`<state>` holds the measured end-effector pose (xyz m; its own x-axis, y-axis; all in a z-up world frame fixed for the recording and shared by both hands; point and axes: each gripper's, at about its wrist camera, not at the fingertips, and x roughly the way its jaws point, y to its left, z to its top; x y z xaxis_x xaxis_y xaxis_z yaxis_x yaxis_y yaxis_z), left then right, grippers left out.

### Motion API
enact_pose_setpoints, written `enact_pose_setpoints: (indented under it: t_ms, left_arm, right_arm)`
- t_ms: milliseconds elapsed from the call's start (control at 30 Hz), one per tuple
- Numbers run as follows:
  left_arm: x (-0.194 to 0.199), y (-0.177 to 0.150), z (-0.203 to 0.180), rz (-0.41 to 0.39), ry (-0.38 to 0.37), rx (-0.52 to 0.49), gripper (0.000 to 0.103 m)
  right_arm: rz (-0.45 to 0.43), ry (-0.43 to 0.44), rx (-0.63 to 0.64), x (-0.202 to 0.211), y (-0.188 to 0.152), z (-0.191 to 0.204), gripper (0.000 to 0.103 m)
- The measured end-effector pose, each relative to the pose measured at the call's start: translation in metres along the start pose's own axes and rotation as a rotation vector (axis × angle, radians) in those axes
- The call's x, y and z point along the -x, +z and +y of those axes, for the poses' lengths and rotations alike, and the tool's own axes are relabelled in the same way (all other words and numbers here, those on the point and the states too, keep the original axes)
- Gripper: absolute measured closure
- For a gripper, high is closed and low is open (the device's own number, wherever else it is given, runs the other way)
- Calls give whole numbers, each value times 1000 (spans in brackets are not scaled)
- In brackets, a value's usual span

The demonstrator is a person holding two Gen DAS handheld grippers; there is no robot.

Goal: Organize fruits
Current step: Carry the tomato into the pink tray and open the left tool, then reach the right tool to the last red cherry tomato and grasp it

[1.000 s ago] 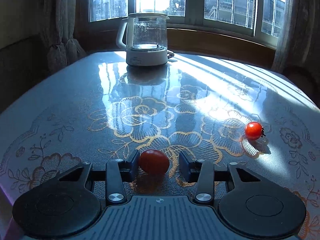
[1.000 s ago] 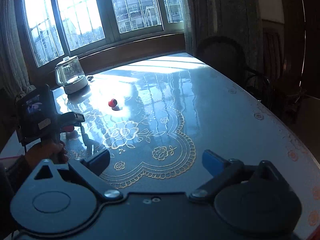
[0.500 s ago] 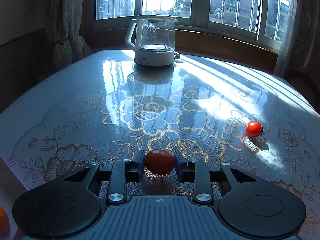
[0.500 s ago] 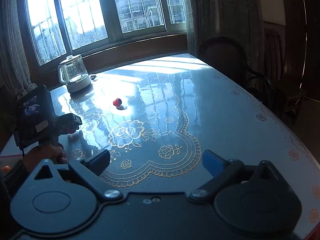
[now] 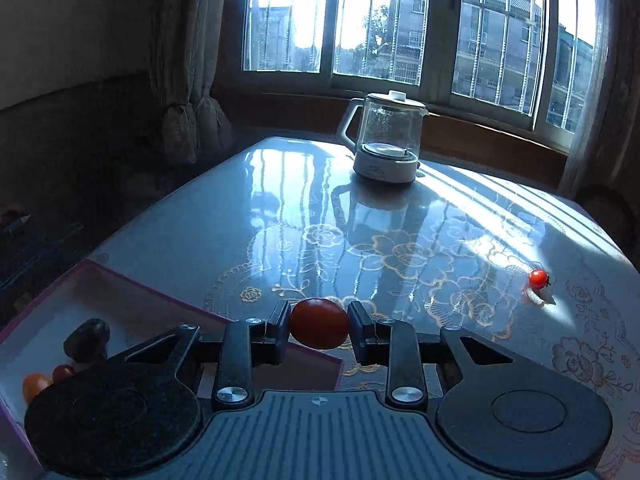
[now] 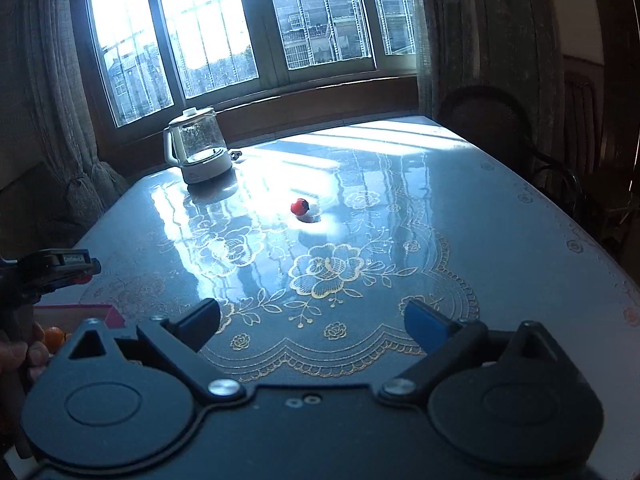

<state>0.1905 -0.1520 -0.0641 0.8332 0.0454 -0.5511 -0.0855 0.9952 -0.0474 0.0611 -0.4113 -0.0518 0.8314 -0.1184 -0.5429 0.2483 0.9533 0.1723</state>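
Table (image 5: 400, 216): glossy top with a gold flower pattern, sun streaks across the far right part. It shows in the right wrist view too (image 6: 400, 208).

Window (image 5: 400, 20) behind it, curtains on both sides. A dark chair (image 6: 488, 120) stands at the table's far right edge.

Box (image 5: 132, 296): pink-rimmed, shallow, at the table's near left corner. Inside it at the left are a dark wrinkled fruit (image 5: 86, 340), a small red one (image 5: 62, 372) and an orange one (image 5: 34, 384), partly hidden by the tool's body. The right wrist view shows only a corner of the box (image 6: 112, 314) and a bit of orange fruit.

Kettle (image 5: 386, 140): glass with a white base, upright at the far side of the table near the window (image 6: 198, 146).

Left gripper (image 5: 319, 330): clamped on a red tomato (image 5: 319, 328), both pads pressing its sides. The tomato is off the table, up over the box's right rim. From the right wrist view the left gripper (image 6: 86, 270) is at the left edge, with a hand (image 6: 24, 354) on its grip.

Right gripper (image 6: 312, 322): fingers spread wide, nothing between them, over the table's near centre.

Second tomato (image 5: 537, 279): small, red, with its stem on, lying alone on the sunlit patch at the right, well apart from both tools (image 6: 300, 207).
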Motion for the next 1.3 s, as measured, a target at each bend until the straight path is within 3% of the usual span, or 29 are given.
enact_pose_setpoints:
  t_ms: [333,633,700,767,933,1100,1300]
  left_arm:
    - [-11,-34,115,82,142,-9,72]
    - [-16,-43,141,95,137,-30,71]
    - [-14,-43,144,101,118,-12,59]
    - [-8,-42,145,84,121,-4,30]
    - [16,-37,145,-15,107,-43,14]
    - [35,-21,151,-72,72,-20,12]
    - [41,-4,164,-103,98,11,9]
  right_arm:
    - [27,70,35,-10,-14,67,4]
    - [37,78,54,-13,-23,108,4]
    - [36,75,53,-14,-24,111,4]
    - [32,67,52,-15,-24,113,2]
    - [10,33,88,-25,-16,115,1]
    - [-32,-15,119,-60,15,109,1]
    - [-45,-79,148,-131,56,90,3]
